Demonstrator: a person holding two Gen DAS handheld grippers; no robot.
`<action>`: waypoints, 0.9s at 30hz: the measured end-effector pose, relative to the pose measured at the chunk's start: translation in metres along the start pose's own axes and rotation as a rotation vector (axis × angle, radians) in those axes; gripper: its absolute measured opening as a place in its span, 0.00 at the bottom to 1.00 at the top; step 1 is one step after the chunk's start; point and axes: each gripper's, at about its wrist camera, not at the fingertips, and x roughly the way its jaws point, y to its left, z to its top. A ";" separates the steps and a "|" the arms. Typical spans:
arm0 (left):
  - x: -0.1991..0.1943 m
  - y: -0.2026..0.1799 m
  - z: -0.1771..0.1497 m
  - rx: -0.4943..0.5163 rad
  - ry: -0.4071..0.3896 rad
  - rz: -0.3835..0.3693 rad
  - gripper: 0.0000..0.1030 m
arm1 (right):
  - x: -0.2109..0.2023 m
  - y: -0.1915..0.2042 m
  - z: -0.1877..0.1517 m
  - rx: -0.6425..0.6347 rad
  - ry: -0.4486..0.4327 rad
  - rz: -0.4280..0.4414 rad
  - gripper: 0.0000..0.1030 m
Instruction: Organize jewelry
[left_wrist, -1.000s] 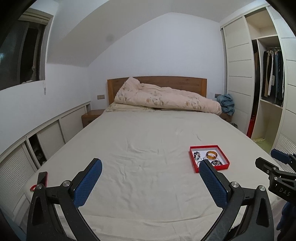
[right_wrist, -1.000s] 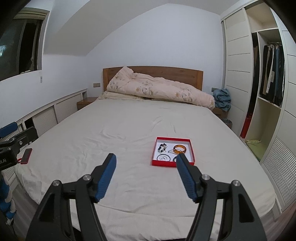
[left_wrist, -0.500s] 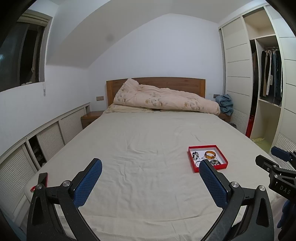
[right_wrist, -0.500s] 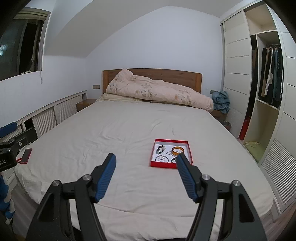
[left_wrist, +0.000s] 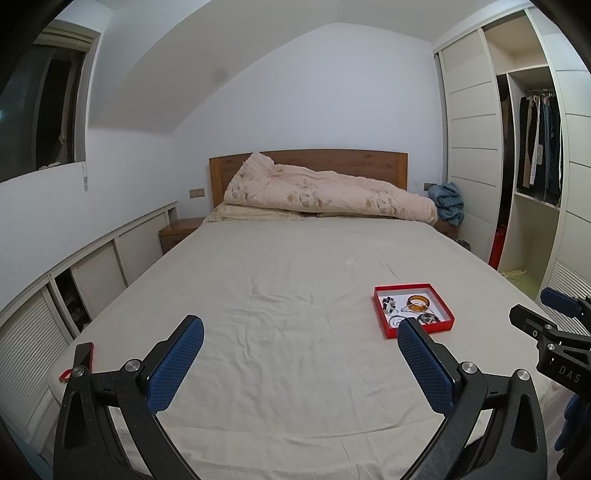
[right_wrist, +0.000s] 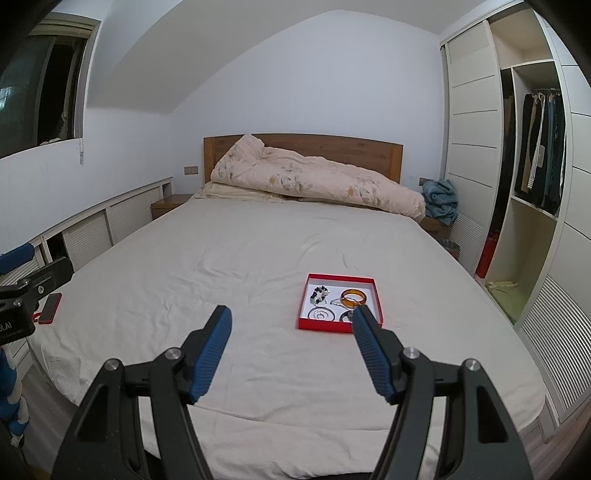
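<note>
Toward the right edge of the bed (right_wrist: 207, 266), the red tray (right_wrist: 339, 326) is seen with an amber bangle (right_wrist: 353, 297), a beaded bracelet (right_wrist: 320, 294) and other small pieces already inside. Over the last second it has drawn slightly farther off; both claws are pulled back, either before sorting or after. The left gripper (left_wrist: 301, 363) and right gripper (right_wrist: 291, 350) are spread wide, empty. "DAS" is read on the right gripper's body in the left view.
</note>
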 end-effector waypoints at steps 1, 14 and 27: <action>0.000 0.000 0.000 0.000 0.000 0.000 1.00 | 0.000 0.000 0.000 0.000 0.000 0.000 0.64; 0.005 -0.002 -0.004 0.002 0.017 -0.008 1.00 | 0.006 -0.003 -0.003 -0.002 0.018 -0.002 0.64; 0.011 -0.002 -0.010 -0.004 0.036 -0.011 1.00 | 0.013 -0.005 -0.006 -0.005 0.035 -0.003 0.64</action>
